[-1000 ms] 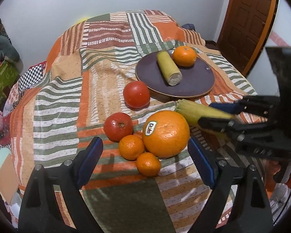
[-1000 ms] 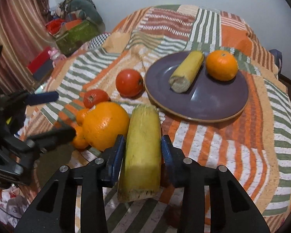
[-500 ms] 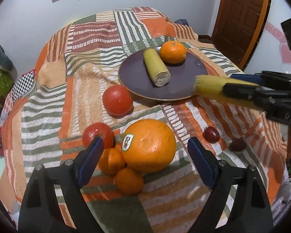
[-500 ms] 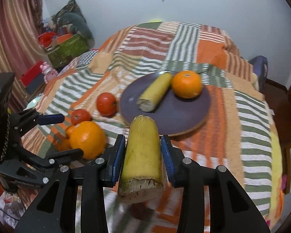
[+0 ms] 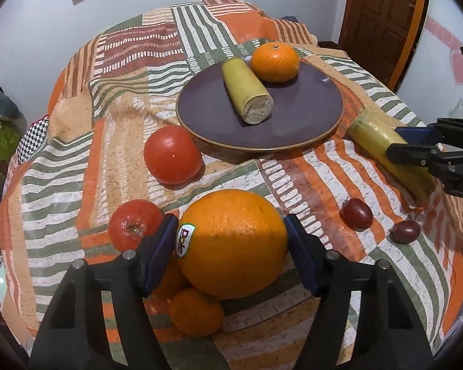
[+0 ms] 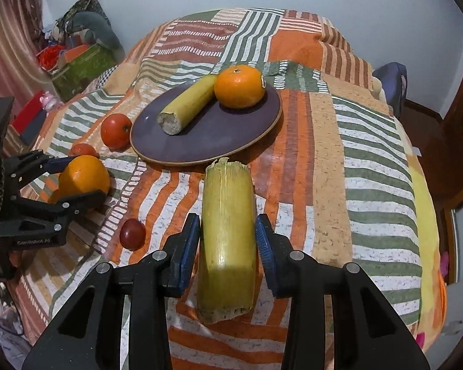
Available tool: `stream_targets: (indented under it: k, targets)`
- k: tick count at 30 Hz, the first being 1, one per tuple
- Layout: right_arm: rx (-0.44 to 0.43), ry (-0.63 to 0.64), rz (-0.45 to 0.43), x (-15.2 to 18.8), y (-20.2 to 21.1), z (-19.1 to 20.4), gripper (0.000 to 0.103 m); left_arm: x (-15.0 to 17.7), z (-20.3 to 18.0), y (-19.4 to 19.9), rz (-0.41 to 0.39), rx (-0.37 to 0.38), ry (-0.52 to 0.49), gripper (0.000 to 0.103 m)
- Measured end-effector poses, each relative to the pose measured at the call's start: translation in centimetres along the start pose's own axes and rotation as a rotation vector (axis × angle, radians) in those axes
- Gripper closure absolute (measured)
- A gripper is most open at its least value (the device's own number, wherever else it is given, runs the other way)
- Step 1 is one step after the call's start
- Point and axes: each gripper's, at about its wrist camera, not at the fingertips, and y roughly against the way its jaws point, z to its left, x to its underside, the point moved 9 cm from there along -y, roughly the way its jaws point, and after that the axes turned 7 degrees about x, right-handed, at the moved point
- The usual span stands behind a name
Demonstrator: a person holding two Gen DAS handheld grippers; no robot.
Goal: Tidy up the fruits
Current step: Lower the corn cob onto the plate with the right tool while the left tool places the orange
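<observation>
A purple plate (image 5: pixel 308 117) (image 6: pixel 231 135) holds a banana piece (image 5: pixel 246 92) (image 6: pixel 188 104) and a small orange (image 5: pixel 274 61) (image 6: pixel 239 86). My left gripper (image 5: pixel 229 249) (image 6: pixel 74 182) is around a large stickered orange (image 5: pixel 234 240) (image 6: pixel 83 175), pads at its sides. My right gripper (image 6: pixel 228 246) (image 5: pixel 413 141) has its pads slightly apart from a yellow-green stalk piece (image 6: pixel 228 234) (image 5: pixel 382 145) that lies on the cloth right of the plate.
Two red tomatoes (image 5: pixel 172 154) (image 5: pixel 135 225) and small oranges (image 5: pixel 196 311) lie left and in front. Two dark red grapes (image 5: pixel 356 214) (image 5: pixel 404 231) lie on the striped cloth to the right. A door (image 5: pixel 382 9) stands at back right.
My right gripper carried the stalk piece right of the plate, lowered it onto the cloth and opened slightly. My left gripper moved forward and closed in around the large orange.
</observation>
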Motion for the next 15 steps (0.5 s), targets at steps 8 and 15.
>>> stream_targets:
  k: [8, 15]
  targets:
    - [0.013, 0.006, 0.035, 0.3, -2.1, 0.3, 0.067, -0.2, 0.4, 0.3, -0.004, 0.035, 0.056, 0.035]
    - [-0.019, -0.057, -0.046, -1.6, 0.2, 0.1, 0.067, -1.3, -0.1, 1.7, -0.039, 0.063, 0.055, 0.035]
